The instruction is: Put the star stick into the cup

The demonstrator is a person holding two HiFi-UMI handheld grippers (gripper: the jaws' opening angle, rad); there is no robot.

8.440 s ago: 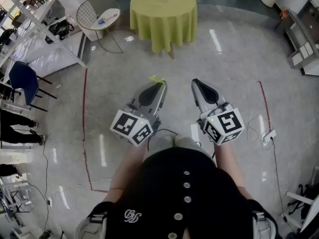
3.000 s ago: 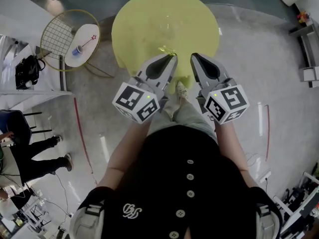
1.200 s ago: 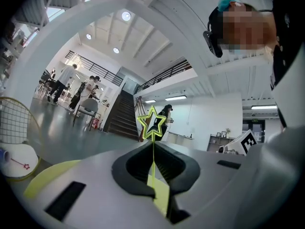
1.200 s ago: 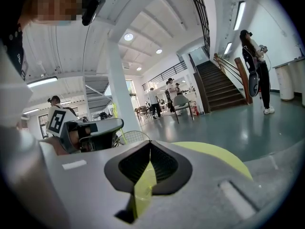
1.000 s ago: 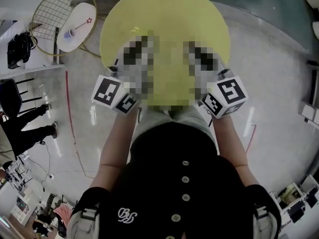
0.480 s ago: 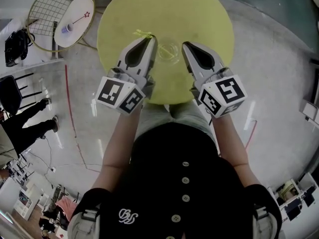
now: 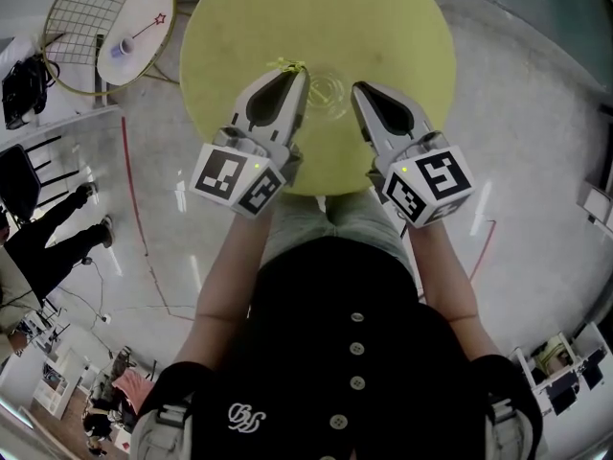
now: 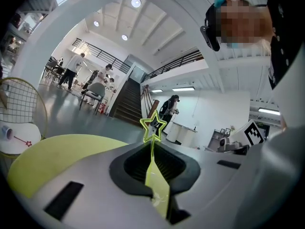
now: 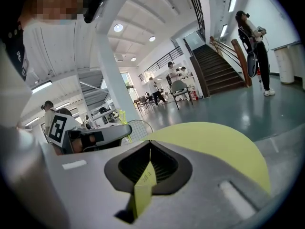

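Left hand-held gripper point(image 7: 297, 73) clenches the star stick point(image 8: 152, 128) near the cup point(image 7: 326, 90); right hand-held gripper point(image 7: 358, 90) is clenched empty.

Lighting is bright and even, all from overhead. Round ceiling lights point(image 8: 136, 3) and strip fixtures show in both gripper views, and the white walls are slightly blown out. In the head view the polished floor point(image 7: 522, 113) throws streaky glare on both sides of the tabletop point(image 7: 383, 27). The tabletop itself is flat-lit, with soft, faint shadows around it. That view is sharp but bends at the edges. Gripper views have heavy fisheye: columns bow and all corners are vignetted black. The bodies of the left tool point(image 8: 152, 149) and right tool point(image 9: 150, 144) go soft near the lens. The star stick point(image 8: 152, 127) outline is crisp against the pale background.
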